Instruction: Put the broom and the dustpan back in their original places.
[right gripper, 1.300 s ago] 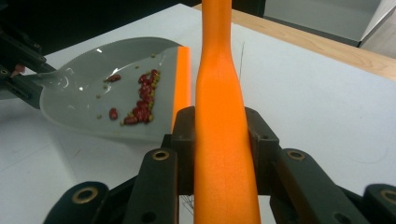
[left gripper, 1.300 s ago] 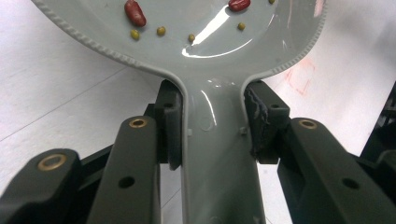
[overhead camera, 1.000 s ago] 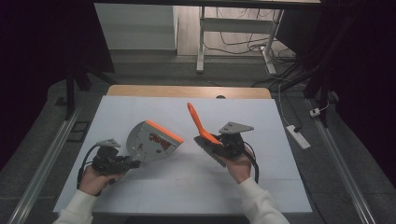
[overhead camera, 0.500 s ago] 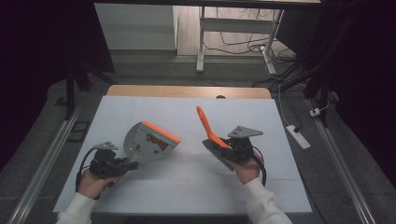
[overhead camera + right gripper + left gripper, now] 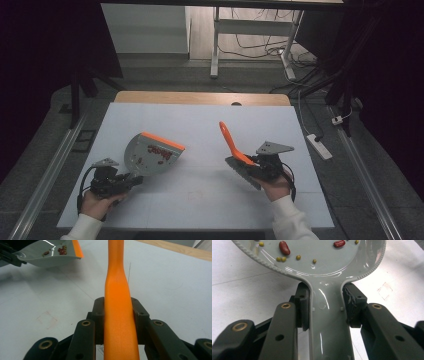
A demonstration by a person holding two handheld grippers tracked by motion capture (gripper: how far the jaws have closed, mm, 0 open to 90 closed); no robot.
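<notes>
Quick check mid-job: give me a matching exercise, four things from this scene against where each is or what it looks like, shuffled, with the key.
Things:
1. dustpan
2. brush
3. beans
4. power strip

Descriptions:
A. lying inside the pan
B. on the floor beside the table
C. orange handle clamped in the right gripper
D. grey, orange front edge, handle clamped in the left gripper

Pairs: 1-D, 2-C, 3-A, 4-B
</notes>
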